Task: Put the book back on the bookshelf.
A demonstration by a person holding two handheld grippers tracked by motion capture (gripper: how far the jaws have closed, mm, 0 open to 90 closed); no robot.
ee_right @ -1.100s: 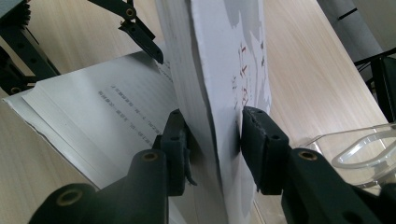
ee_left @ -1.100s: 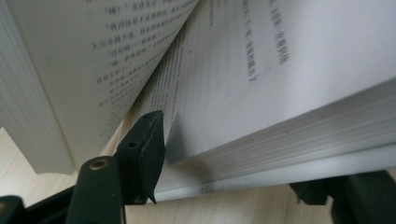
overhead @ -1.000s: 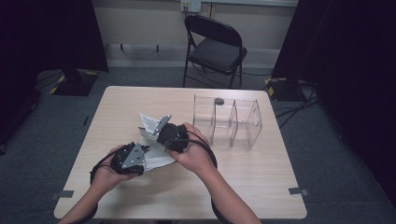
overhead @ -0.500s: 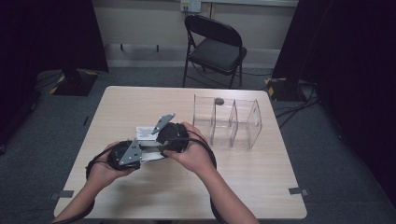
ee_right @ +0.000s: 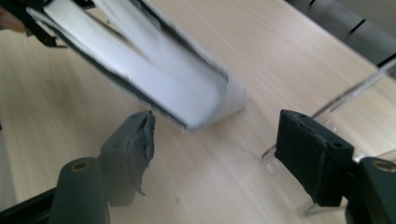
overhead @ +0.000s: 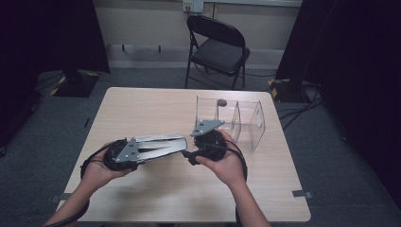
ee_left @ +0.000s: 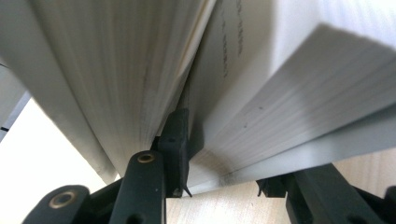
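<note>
A thick white book (overhead: 161, 145) lies nearly level just above the table, partly fanned open. My left gripper (overhead: 143, 150) holds it from the left. In the left gripper view one jaw sits between the pages and the other under the cover, and my left gripper (ee_left: 224, 163) has just been closing on that part of the book (ee_left: 116, 70). My right gripper (overhead: 189, 156) is to the right of the book's far end. Its jaws have just been opening, and my right gripper (ee_right: 219, 140) stands open with nothing between them, the book's spine end (ee_right: 187, 93) just ahead.
A clear acrylic divider rack (overhead: 236, 120) stands on the wooden table (overhead: 142, 109) right behind my right hand, with a small dark object (overhead: 221, 101) at its back. The rack's edge (ee_right: 355, 93) shows close to my right jaw. A black folding chair (overhead: 215, 45) stands beyond the table.
The right gripper opened, let go of the book and drew away to the right. The book went from splayed and tilted to nearly level in the left gripper.
</note>
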